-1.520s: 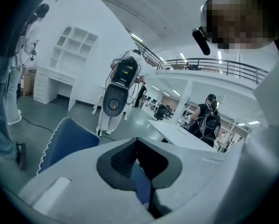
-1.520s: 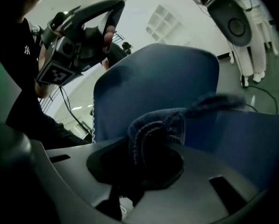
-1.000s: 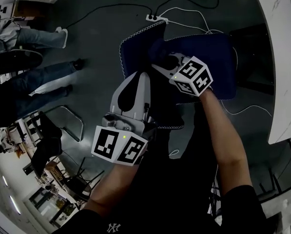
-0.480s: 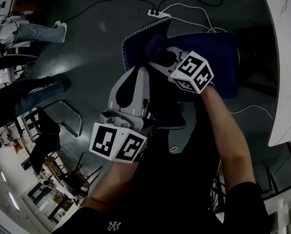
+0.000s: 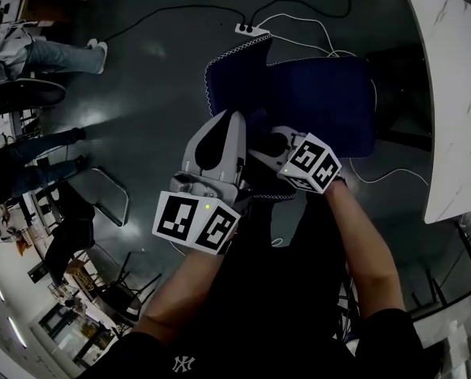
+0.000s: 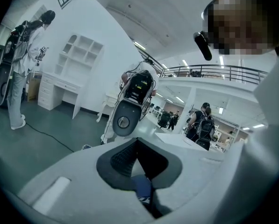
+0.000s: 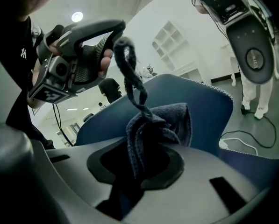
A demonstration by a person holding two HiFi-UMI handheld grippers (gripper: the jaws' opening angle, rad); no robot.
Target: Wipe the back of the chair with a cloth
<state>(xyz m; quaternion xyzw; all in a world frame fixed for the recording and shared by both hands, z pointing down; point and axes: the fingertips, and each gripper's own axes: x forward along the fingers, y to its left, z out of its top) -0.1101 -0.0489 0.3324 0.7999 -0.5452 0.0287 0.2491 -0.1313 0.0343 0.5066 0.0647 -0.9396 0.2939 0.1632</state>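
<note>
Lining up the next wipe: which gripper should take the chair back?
Right. The right gripper has its jaws shut on the cloth, close by the blue chair back; the left gripper, jaws together, faces out into the room.

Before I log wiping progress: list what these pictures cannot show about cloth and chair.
Where the cloth meets the chair back: head view, the right hand-held gripper covers it.
Chair's lower part: head view, behind the person's arms.
Dirt on the chair back: every view too dark.
</note>
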